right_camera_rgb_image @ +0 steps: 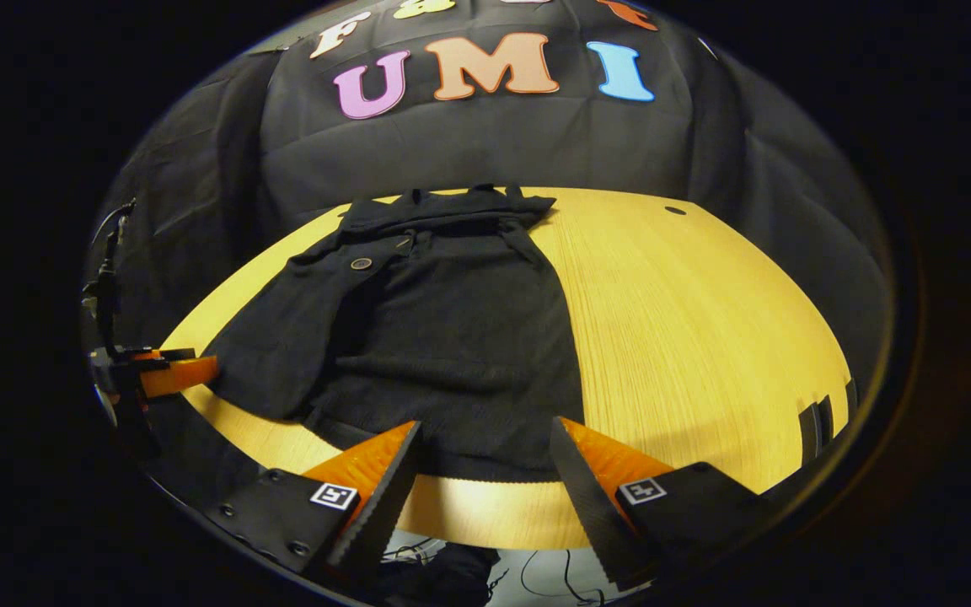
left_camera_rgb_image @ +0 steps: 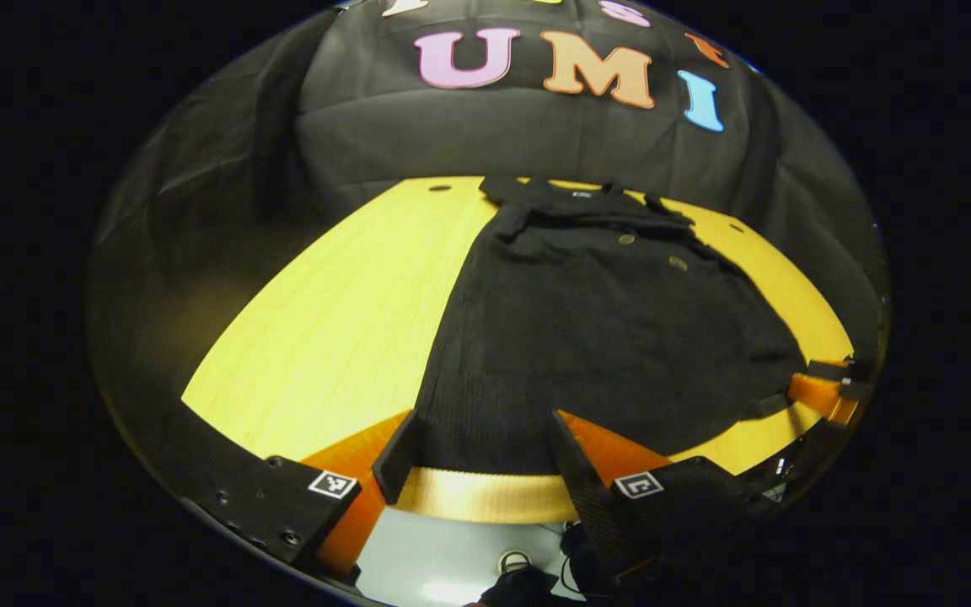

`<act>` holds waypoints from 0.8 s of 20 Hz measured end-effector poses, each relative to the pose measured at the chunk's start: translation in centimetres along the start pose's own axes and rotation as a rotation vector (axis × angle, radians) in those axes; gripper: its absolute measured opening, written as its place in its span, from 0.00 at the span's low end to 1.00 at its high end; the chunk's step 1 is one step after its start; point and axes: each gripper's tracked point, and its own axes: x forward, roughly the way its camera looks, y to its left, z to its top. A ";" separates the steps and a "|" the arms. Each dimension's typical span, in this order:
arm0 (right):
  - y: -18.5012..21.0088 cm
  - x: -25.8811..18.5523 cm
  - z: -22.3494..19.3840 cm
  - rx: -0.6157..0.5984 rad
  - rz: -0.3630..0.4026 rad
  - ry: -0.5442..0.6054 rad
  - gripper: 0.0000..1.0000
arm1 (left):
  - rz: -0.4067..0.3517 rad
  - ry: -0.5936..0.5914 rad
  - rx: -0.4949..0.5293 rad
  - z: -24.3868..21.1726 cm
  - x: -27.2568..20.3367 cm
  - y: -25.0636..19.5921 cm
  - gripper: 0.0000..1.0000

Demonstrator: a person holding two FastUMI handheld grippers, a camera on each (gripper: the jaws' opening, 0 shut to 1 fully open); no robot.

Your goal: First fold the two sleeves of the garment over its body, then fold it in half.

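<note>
Now your left gripper [left_camera_rgb_image: 479, 447] and right gripper [right_camera_rgb_image: 484, 459] hover spread-jawed at the garment [left_camera_rgb_image: 612, 337] hem, holding nothing. Judging by the sleeves lying over the body, the half-fold comes next: pinch both hem corners.

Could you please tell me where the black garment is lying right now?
The black garment lies flat on the yellow table, its hem at the near edge between both open grippers, its collar toward the booth's wall.
</note>
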 end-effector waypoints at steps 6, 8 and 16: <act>0.2 0.3 -0.1 0.005 -0.037 -0.017 0.94 | 0.020 -0.032 -0.004 -0.2 0.4 0.3 0.93; 0.4 0.1 0.1 0.005 -0.035 -0.016 0.91 | -0.004 -0.026 0.010 -0.4 0.1 -0.2 0.86; 1.7 0.8 0.8 -0.028 -0.003 0.009 0.13 | -0.036 -0.010 0.054 0.1 0.3 -2.7 0.02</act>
